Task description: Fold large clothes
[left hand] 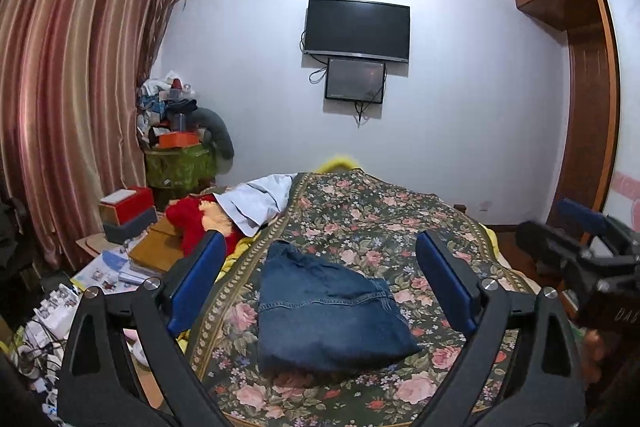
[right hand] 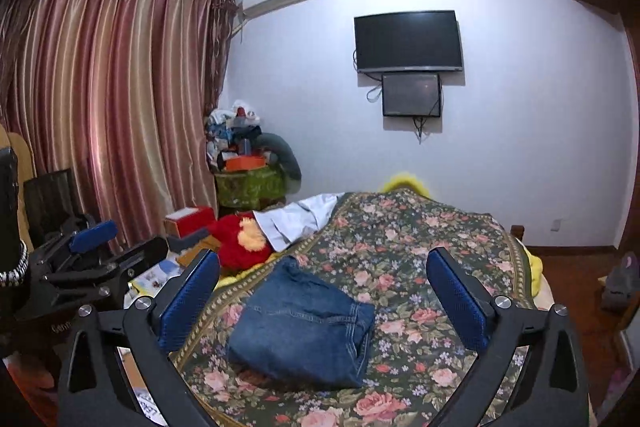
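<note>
Cool, bluish room light is falling evenly from overhead, leaving the white wall (left hand: 460, 115) bright and the corners dim. The striped curtains (left hand: 72, 99) are catching a soft sheen. Both fisheye views are bending the ceiling line and darkening at the rims. The television (right hand: 408, 41) is casting a faint shadow.

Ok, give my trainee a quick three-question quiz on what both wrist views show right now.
1. True or false: the left hand-held gripper grips the folded jeans.
2. What do the jeans lie on? A) floor B) floral bedspread C) chair
3. Which plush toy lies beside the white garment at the bed's far left?

Key: 1 false, both it and the right hand-held gripper stand open, holding nothing. 2 B. 3 the red plush toy.
</note>
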A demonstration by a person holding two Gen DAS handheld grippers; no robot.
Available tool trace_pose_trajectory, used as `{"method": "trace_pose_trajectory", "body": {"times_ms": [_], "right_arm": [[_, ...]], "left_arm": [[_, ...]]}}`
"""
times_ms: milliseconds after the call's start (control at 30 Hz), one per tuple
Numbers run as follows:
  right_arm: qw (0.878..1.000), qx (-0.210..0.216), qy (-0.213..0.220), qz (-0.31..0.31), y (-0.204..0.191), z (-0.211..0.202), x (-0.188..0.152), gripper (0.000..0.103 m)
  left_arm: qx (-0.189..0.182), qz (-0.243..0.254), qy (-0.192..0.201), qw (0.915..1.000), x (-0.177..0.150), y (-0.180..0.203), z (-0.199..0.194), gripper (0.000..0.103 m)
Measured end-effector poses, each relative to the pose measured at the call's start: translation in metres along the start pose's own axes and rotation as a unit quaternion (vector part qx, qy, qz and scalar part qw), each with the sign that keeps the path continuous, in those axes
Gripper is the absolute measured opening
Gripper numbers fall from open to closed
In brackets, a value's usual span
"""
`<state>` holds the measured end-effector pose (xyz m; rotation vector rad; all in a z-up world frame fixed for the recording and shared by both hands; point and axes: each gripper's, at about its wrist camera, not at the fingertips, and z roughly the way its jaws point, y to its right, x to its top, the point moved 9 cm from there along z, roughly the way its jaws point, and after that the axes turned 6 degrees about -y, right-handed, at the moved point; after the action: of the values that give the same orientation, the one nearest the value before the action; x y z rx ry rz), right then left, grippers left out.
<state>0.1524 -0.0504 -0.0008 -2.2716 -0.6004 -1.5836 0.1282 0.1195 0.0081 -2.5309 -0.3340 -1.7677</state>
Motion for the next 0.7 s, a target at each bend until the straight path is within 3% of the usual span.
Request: {"method": "trace_pose_trajectory", "body": {"times_ms": [700], "right_arm": [[1.000,-0.003,-0.018,0.020,0.011,0.011,-0.011,0.103]], "left_arm": [[-0.005,0.002,0.000,1.0000,-0.002,0.004,-0.003,0.100]]}}
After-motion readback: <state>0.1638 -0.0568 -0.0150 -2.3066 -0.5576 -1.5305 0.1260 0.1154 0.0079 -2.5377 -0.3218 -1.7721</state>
